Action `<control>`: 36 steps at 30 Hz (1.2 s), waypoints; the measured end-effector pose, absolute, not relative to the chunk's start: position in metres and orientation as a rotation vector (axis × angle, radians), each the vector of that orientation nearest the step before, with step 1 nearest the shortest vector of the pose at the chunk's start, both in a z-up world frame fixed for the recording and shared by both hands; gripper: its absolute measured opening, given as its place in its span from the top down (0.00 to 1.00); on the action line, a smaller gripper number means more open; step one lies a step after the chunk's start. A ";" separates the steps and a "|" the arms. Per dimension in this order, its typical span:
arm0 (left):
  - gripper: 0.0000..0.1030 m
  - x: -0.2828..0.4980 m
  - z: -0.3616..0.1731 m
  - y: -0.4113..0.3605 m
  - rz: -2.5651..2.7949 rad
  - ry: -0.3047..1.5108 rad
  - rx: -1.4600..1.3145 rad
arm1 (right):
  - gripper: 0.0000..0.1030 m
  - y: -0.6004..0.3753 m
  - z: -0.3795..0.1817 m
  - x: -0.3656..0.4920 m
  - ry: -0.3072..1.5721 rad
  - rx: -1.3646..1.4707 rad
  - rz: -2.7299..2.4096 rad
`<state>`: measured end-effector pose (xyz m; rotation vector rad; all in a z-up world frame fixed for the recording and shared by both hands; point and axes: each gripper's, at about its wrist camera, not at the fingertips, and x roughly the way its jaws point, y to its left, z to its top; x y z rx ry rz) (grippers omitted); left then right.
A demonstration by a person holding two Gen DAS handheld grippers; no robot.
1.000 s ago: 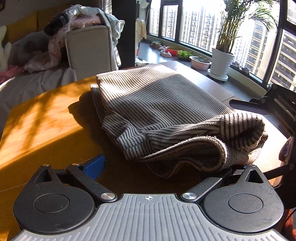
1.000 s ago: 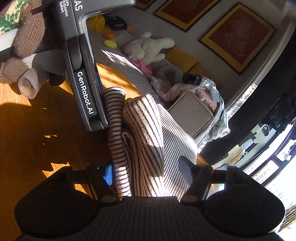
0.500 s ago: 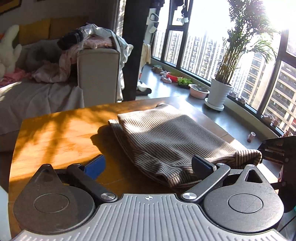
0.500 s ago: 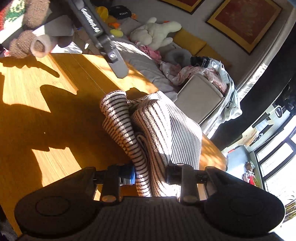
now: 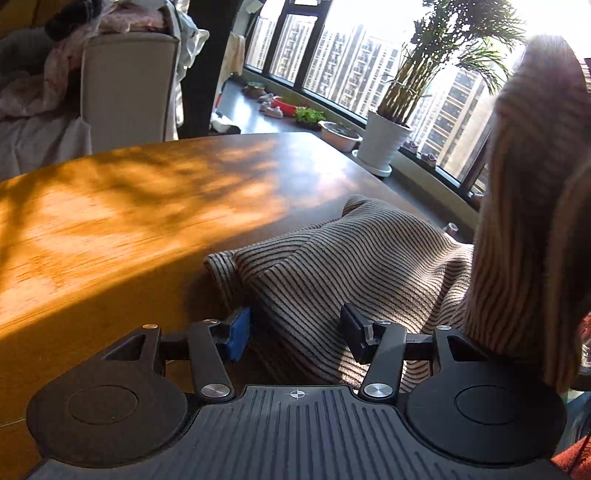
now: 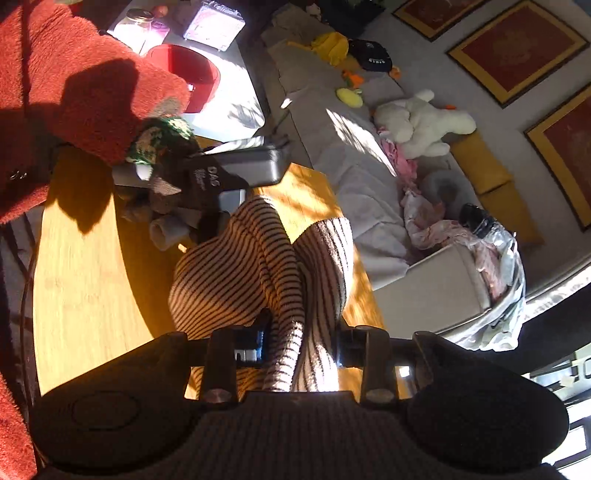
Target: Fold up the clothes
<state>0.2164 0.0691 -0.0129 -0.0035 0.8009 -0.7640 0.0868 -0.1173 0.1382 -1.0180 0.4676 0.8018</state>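
Observation:
A beige sweater with dark thin stripes (image 5: 354, 258) hangs above the wooden table (image 5: 129, 221), lifted at both ends. My left gripper (image 5: 293, 332) is shut on a thick bunch of its fabric, the jaws held apart by the cloth. On the right of the left wrist view the sweater rises steeply (image 5: 532, 184). My right gripper (image 6: 301, 343) is shut on another fold of the sweater (image 6: 258, 266), which droops toward the table (image 6: 85, 277). The left gripper's body (image 6: 236, 170) shows beyond the sweater in the right wrist view.
A sofa (image 6: 351, 155) with a white plush toy (image 6: 421, 122) and piled clothes (image 5: 110, 22) stands past the table. A potted plant (image 5: 384, 147) stands by the windows. A red bowl (image 6: 184, 74) sits on a white side table.
The sweater lay folded on the table; both grippers have closed on it and raised it. The right end has gone up highest, and the left gripper has swung toward the table's near right corner.

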 end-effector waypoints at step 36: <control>0.37 0.210 0.023 0.049 -0.860 0.706 0.039 | 0.22 -0.197 0.058 0.245 0.654 -0.203 0.892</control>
